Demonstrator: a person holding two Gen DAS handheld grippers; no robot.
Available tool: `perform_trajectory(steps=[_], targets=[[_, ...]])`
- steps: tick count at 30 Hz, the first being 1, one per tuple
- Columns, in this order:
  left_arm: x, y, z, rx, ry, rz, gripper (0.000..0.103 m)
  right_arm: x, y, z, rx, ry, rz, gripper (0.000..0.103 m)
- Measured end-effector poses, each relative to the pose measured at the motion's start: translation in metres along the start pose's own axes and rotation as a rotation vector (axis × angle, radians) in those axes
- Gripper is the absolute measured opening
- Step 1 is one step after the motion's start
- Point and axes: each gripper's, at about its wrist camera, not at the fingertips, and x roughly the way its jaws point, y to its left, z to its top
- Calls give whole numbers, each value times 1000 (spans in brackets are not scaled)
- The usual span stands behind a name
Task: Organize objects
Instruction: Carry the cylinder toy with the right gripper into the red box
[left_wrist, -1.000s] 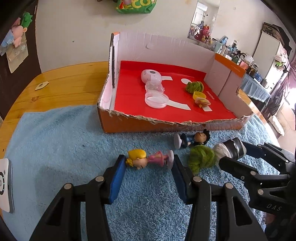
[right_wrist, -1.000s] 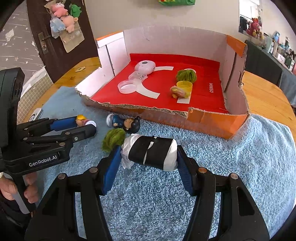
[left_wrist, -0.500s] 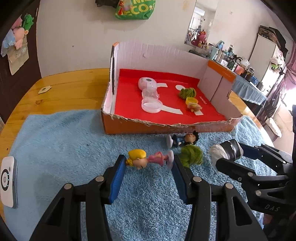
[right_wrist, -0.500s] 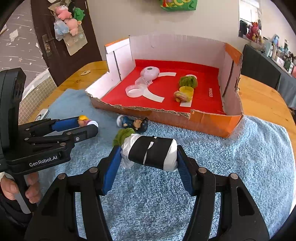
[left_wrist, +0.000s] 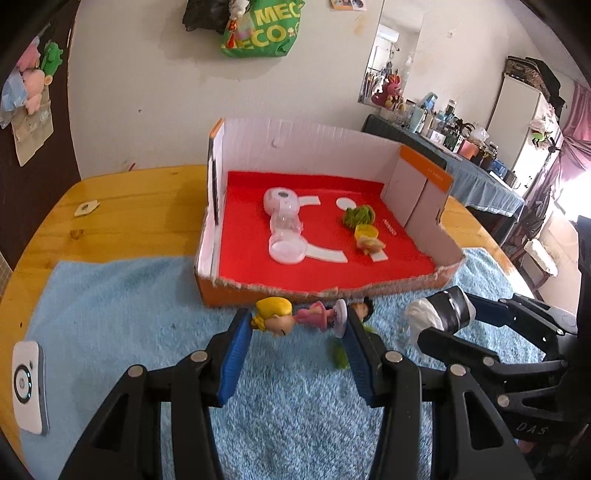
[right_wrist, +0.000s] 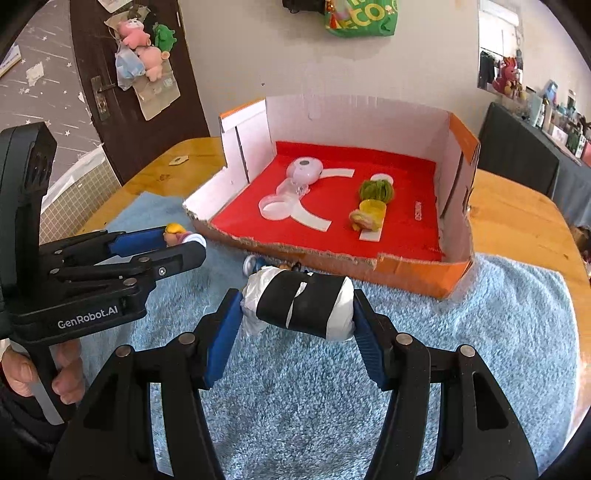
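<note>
My left gripper (left_wrist: 298, 326) is shut on a blonde doll in a pink dress (left_wrist: 295, 318), held above the blue towel (left_wrist: 110, 314) just before the cardboard box (left_wrist: 421, 177). My right gripper (right_wrist: 297, 317) is shut on a black-and-white taped roll (right_wrist: 303, 308), also lifted above the towel; the roll shows in the left wrist view (left_wrist: 441, 314). A dark-haired doll (right_wrist: 258, 264) and a green tuft (left_wrist: 341, 356) lie on the towel by the box front, partly hidden.
The box's red floor (right_wrist: 406, 229) holds a pink-white round device (right_wrist: 304, 170), a clear lid (right_wrist: 275, 206), a green pom (right_wrist: 375, 190) and a yellow cup toy (right_wrist: 369, 216). A white remote (left_wrist: 27, 387) lies at the towel's left edge. The wooden table (left_wrist: 129, 210) surrounds it.
Both grippers have risen and moved toward the box, each carrying its object. The green tuft and the dark-haired doll stayed on the towel.
</note>
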Motion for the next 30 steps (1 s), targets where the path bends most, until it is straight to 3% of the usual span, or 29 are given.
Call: perform_trajectory(steps=[16,30], targets=[[22,-4,48,18,-8,-19,52,7,-13,38,-8,-24,-18,57],[65,0,60,17,100,-37,52,43,-37,52,17,70,-25,57]])
